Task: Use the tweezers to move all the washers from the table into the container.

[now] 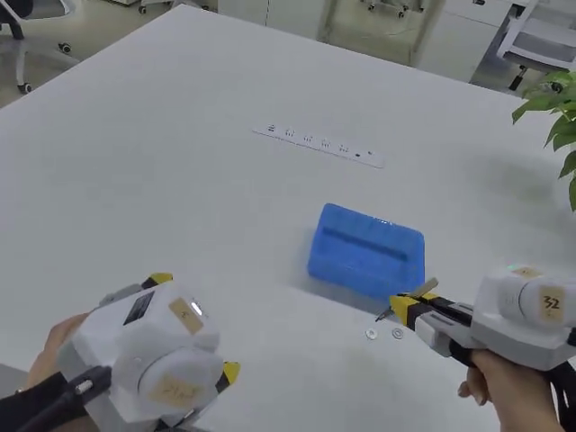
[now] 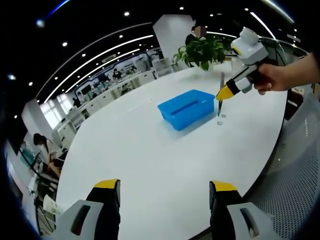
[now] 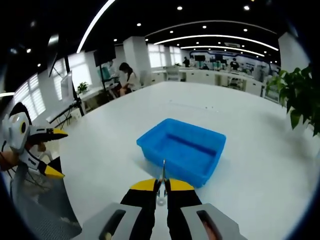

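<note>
A blue container (image 1: 367,250) stands on the white table (image 1: 180,162). Two small washers (image 1: 372,334) (image 1: 398,334) lie on the table just in front of it. My right gripper (image 1: 409,306) is shut on the tweezers (image 1: 385,315), whose tips hang just above the washers, close to the container's near wall. In the right gripper view the tweezers (image 3: 163,175) stick out from the closed jaws (image 3: 162,186) toward the container (image 3: 182,150). My left gripper (image 1: 193,324) is open and holds nothing, low at the near left; its view shows the jaws wide apart (image 2: 165,200), the container (image 2: 186,107) and a washer (image 2: 219,121).
A flush power strip (image 1: 319,144) sits in the table beyond the container. A green plant (image 1: 558,108) stands at the far right edge. Office chairs and desks lie beyond the table. The table's near edge runs just below the grippers.
</note>
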The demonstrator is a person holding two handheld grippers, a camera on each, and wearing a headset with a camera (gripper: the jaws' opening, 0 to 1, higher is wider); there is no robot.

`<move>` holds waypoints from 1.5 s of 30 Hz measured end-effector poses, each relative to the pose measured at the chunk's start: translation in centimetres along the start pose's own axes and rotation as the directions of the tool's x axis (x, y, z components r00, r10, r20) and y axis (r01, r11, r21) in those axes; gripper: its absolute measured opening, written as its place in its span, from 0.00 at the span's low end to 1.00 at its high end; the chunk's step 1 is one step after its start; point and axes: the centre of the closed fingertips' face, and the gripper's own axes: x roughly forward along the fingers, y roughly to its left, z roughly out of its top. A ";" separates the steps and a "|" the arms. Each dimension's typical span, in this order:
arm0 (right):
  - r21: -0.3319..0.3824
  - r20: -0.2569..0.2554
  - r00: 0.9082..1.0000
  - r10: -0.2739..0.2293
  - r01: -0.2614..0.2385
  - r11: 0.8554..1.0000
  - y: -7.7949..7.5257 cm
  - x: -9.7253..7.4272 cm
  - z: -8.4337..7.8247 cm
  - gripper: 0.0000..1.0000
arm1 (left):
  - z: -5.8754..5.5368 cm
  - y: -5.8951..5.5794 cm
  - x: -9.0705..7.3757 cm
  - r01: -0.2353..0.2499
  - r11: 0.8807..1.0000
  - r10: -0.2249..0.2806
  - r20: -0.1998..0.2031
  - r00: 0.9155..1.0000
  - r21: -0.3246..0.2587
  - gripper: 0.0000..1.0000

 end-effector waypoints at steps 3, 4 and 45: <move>-0.002 -0.014 1.000 -0.004 0.004 1.000 -0.1 0.2 -0.4 0.03 | 0.0 0.0 0.0 -0.001 1.000 0.001 0.001 1.000 0.002 0.74; -0.004 -0.020 1.000 -0.009 0.009 1.000 -0.1 0.3 -0.6 0.03 | 0.0 0.0 0.0 -0.001 1.000 0.001 0.000 1.000 0.000 0.74; -0.124 -0.100 0.994 -0.036 0.023 0.992 0.5 1.4 -1.9 0.02 | -0.1 -0.1 0.0 0.002 1.000 -0.002 -0.007 1.000 0.005 0.73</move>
